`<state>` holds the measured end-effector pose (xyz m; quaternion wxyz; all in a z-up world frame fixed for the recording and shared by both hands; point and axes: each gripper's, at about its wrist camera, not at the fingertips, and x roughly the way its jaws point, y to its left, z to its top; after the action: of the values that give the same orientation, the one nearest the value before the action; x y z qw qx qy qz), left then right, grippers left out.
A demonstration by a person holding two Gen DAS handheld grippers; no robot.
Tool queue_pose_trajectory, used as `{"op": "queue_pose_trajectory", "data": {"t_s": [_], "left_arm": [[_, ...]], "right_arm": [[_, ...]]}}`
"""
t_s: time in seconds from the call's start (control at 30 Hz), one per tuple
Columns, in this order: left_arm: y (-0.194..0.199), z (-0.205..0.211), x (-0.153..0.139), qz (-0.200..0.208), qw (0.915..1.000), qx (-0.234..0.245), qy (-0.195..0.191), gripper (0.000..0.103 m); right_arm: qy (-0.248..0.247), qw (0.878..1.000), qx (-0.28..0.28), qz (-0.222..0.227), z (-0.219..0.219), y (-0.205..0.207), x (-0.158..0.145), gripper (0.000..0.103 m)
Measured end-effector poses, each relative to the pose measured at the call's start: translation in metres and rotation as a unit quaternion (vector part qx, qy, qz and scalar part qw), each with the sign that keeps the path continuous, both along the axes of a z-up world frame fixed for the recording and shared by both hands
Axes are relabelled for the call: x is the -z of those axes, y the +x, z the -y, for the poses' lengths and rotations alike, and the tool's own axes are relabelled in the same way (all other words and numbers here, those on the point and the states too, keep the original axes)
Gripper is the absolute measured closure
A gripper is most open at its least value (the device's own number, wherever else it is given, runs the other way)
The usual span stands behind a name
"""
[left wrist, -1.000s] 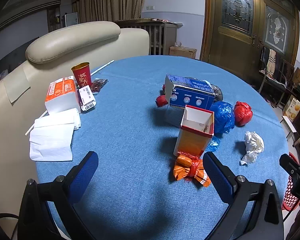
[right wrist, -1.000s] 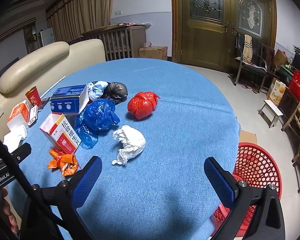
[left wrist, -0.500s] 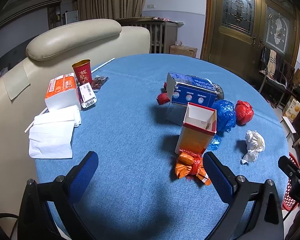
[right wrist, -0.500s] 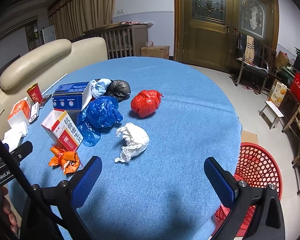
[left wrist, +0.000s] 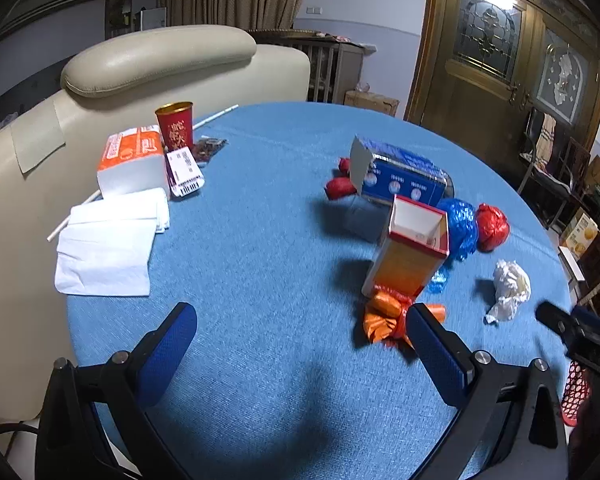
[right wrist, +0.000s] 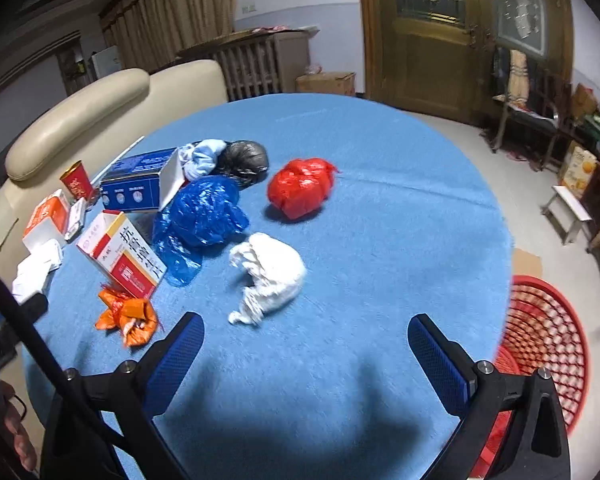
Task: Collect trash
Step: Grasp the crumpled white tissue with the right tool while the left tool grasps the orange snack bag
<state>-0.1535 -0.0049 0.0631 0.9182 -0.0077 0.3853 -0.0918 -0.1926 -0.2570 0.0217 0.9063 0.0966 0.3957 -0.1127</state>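
Both tongs, left [left wrist: 300, 344] and right [right wrist: 306, 354], gape wide, empty. Crumpled white paper wad [right wrist: 270, 276] lies just beside the blue plastic bag [right wrist: 200, 220]; right should straddle it squarely, then pinch.

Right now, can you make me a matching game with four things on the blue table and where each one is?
Things:
1. red paper cup
2. orange crumpled wrapper
3. white crumpled bag
4. red mesh basket

Places:
A. on the floor beside the table
B. right in front of the open red-and-white carton
C. near the sofa, behind the tissue pack
D. ahead of the open right gripper, between the fingers

Pairs: 1-C, 2-B, 3-D, 4-A
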Motion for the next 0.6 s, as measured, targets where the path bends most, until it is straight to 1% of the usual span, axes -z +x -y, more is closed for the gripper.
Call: {"op": "queue_pose_trajectory", "data": {"t_s": [0.13,0.2,0.23,0.27,0.3,0.37,0.4,0.5,0.53,0.57,0.6], "left_arm": [[0.002,0.008,0.008,-0.011,0.9998,0.013,0.008,0.000],[0.004,0.012,0.010,-0.015,0.9997,0.020,0.008,0.000],[0.005,0.016,0.011,-0.019,0.9995,0.024,0.009,0.000],[0.007,0.020,0.013,-0.023,0.9993,0.028,0.010,0.000],[0.007,0.024,0.014,-0.025,0.9991,0.033,0.011,0.000],[0.008,0.036,0.017,-0.029,0.9984,0.045,0.014,0.000],[0.009,0.041,0.018,-0.031,0.9980,0.052,0.017,0.000],[0.014,0.059,0.026,-0.039,0.9962,0.071,0.031,0.000],[0.018,0.063,0.029,-0.047,0.9956,0.073,0.036,0.000],[0.022,0.067,0.034,-0.056,0.9950,0.072,0.041,0.000],[0.026,0.070,0.039,-0.065,0.9944,0.069,0.046,0.000]], "right_arm": [[0.009,1.000,-0.018,-0.011,0.002,0.028,0.009,0.000],[0.011,1.000,-0.025,-0.012,0.002,0.040,0.012,0.003],[0.010,0.999,-0.029,-0.013,0.001,0.045,0.014,0.008],[0.011,0.999,-0.032,-0.016,0.000,0.050,0.016,0.018],[0.013,0.999,-0.036,-0.022,0.000,0.055,0.018,0.024],[0.021,0.998,-0.043,-0.041,-0.002,0.066,0.027,0.051],[0.024,0.998,-0.044,-0.046,-0.002,0.069,0.030,0.054],[0.017,0.998,-0.045,-0.043,-0.003,0.071,0.033,0.054],[0.018,0.998,-0.046,-0.041,-0.003,0.071,0.034,0.057],[0.015,0.998,-0.046,-0.040,-0.002,0.071,0.034,0.067],[0.016,0.998,-0.048,-0.042,-0.001,0.071,0.034,0.067]]}}
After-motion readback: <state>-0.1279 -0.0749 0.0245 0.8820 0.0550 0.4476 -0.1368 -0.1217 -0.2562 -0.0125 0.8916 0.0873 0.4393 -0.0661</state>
